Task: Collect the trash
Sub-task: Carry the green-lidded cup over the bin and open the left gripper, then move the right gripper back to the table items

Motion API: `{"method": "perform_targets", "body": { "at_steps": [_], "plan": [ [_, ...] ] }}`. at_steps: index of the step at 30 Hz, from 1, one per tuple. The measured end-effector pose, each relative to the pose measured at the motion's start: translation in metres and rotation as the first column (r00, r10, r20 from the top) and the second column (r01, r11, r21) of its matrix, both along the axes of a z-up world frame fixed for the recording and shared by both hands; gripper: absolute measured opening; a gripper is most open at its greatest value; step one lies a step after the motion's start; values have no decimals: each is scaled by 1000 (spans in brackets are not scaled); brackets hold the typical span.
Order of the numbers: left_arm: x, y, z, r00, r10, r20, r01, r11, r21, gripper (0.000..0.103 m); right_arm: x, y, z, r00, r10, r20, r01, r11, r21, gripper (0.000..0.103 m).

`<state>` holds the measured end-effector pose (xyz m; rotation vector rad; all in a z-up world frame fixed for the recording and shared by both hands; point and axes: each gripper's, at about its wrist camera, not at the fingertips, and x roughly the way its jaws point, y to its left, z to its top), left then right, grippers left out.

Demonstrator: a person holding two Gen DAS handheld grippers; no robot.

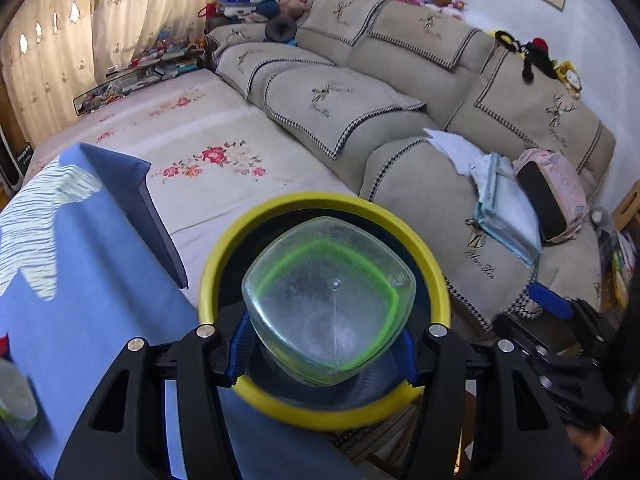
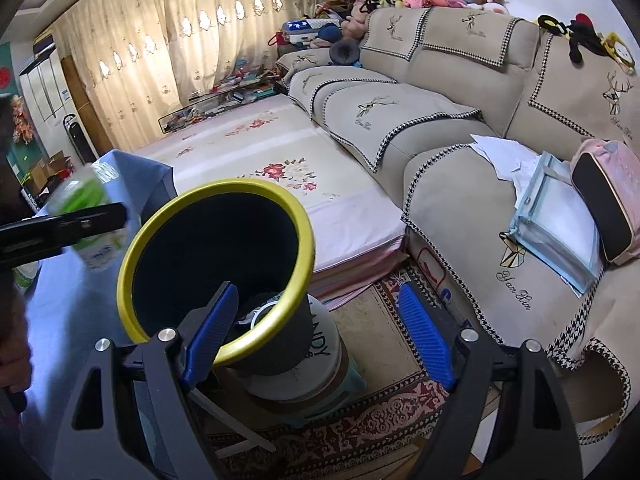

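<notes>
My left gripper (image 1: 324,348) is shut on a clear plastic bottle with a green label (image 1: 328,304), seen bottom-on, held over the mouth of the black bin with a yellow rim (image 1: 436,276). In the right wrist view the same bottle (image 2: 90,216) is blurred in the left gripper at the left edge, just left of the bin (image 2: 304,224). The bin stands on a white bucket (image 2: 320,376). My right gripper (image 2: 316,336) is open and empty; its left finger (image 2: 212,328) reaches over the bin's near rim. Some trash lies inside the bin.
A table with a blue cloth (image 1: 92,280) lies left of the bin; another bottle (image 1: 16,396) stands on it. A beige sofa (image 1: 420,80) with papers and a pink bag (image 1: 552,196) is at right. A floral mat (image 2: 280,168) and patterned rug (image 2: 380,420) cover the floor.
</notes>
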<state>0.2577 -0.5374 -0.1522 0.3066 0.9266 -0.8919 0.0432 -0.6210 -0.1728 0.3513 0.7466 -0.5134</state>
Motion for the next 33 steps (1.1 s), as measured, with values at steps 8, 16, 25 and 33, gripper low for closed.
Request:
{"method": "perform_targets", "body": {
  "at_steps": [8,16,25,33],
  "plan": [
    [1,7,6,999,29,20,-29,999,-22,72,0,-2,-2,1000,3,-2,-3,1000,5,78],
    [-29,98,56,993,106,44,-99,986,-136,79,9,20,0,999,51,-6,-51,999,3,78],
    [-67,271,110,906,381,185,-338,913,-229,89,63,101,12,963,269,0,-269,963,-9,78],
    [-89,397,121,764,582,279,-539,813,-218,91,116,208,30,857,515,18,-515,857,-12,78]
  ]
}}
